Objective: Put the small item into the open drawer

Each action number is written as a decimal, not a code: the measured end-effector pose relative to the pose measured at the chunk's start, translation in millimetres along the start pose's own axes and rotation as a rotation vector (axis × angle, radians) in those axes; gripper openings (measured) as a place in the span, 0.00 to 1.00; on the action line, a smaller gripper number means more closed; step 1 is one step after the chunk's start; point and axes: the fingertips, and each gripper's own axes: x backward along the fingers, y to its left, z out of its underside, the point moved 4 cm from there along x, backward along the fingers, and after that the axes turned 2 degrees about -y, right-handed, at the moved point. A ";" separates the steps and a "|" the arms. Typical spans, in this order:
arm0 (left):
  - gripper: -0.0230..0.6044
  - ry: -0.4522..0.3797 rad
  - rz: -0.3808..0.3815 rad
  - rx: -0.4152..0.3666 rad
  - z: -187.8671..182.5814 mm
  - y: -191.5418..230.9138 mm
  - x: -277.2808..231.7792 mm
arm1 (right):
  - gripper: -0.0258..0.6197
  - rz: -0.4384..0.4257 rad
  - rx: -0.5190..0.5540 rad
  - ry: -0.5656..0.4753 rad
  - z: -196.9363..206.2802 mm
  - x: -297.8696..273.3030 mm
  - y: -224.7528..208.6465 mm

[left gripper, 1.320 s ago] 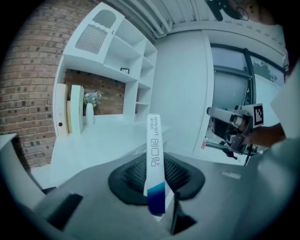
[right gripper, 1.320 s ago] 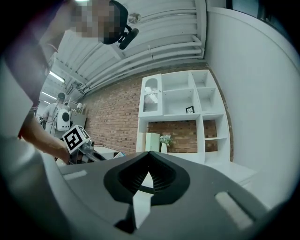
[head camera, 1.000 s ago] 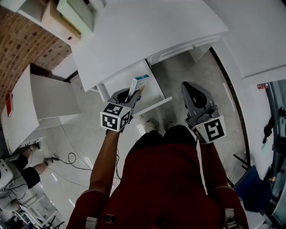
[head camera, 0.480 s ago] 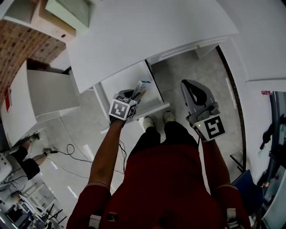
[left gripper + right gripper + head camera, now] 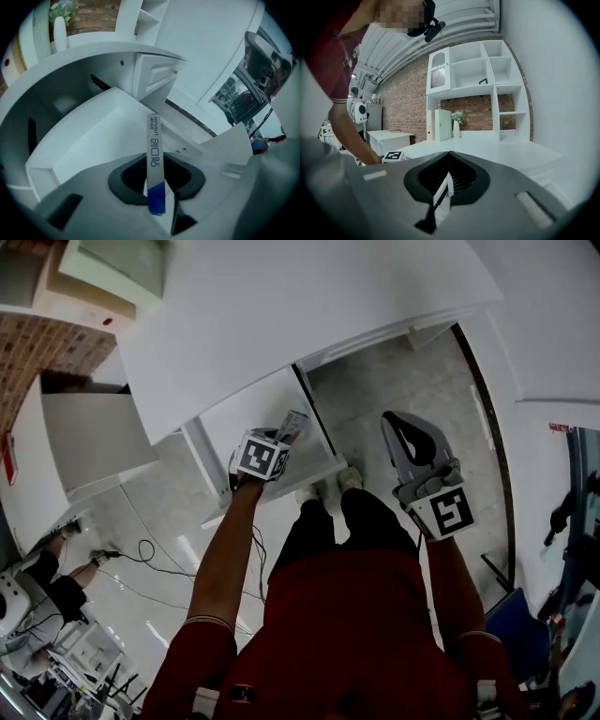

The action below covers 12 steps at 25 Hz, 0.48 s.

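Our left gripper (image 5: 157, 190) is clamped on the small item (image 5: 154, 154), a thin, flat carton with a blue end and printed lettering. The jaws hold it edge-on by that blue end, so most of its length sticks out beyond them. It hangs over the open drawer (image 5: 93, 136), above the drawer's white floor and apart from everything inside. Our right gripper (image 5: 442, 190) is off to the drawer's right, well apart from it, with its jaws brought together on nothing

We judge the carton to be very light and fairly stiff along its length, yet easy to crush across its thin faces, so a modest squeeze is enough. The cardboard looks smooth, and with the grip near one end it could pivot or slip if we swing it. A hold nearer the middle would be steadier, but for a short drop the present hold should serve; we would lower it close to the drawer's floor before letting go
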 end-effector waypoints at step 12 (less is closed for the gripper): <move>0.18 0.101 0.022 -0.022 11.7 -3.2 -22.1 | 0.06 0.007 -0.008 0.017 7.8 -6.5 -11.6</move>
